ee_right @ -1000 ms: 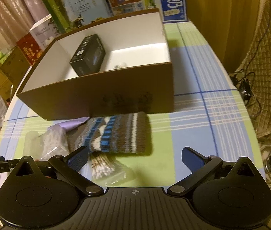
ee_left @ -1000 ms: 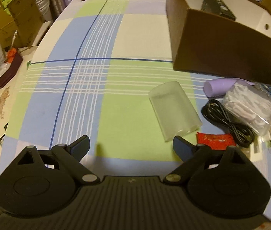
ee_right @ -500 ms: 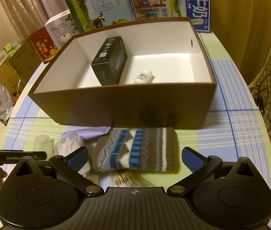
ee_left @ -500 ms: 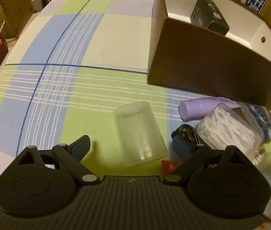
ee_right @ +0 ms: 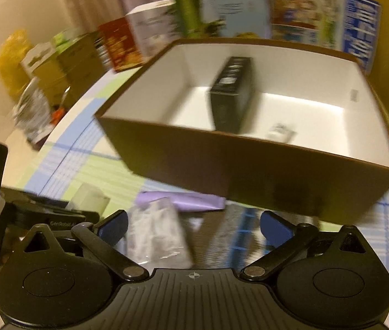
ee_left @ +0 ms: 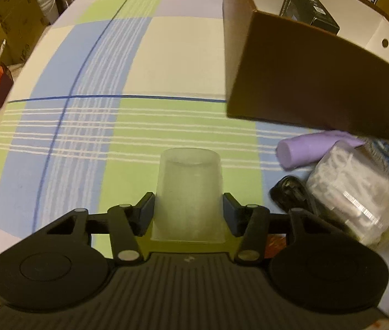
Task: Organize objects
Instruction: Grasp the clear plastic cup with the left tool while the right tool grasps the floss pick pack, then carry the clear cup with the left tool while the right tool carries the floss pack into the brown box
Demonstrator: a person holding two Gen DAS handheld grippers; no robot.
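Note:
A frosted plastic cup [ee_left: 190,189] lies on its side on the checked tablecloth, and my left gripper [ee_left: 188,210] is shut on it near its wide end. To its right lie a purple tube [ee_left: 310,150], a black cable [ee_left: 290,195] and a clear bag of cotton swabs [ee_left: 351,192]. The brown box [ee_left: 312,88] stands behind them with a black carton [ee_left: 307,8] inside. My right gripper [ee_right: 194,225] hangs open above the swab bag [ee_right: 155,233] and a knitted sock [ee_right: 230,236], in front of the box [ee_right: 249,165]. A small white bottle [ee_right: 281,132] lies beside the black carton [ee_right: 233,93].
A red packet [ee_left: 275,244] peeks out by the left gripper's right finger. Printed cartons [ee_right: 304,13] stand behind the box. The table's left edge [ee_left: 15,82] drops to cardboard boxes [ee_left: 4,22] on the floor. Bare tablecloth [ee_left: 89,126] stretches left of the cup.
My left gripper moved right onto the cup and shut on it. The right gripper shifted left and tilted, staying open; its view is blurred by motion.

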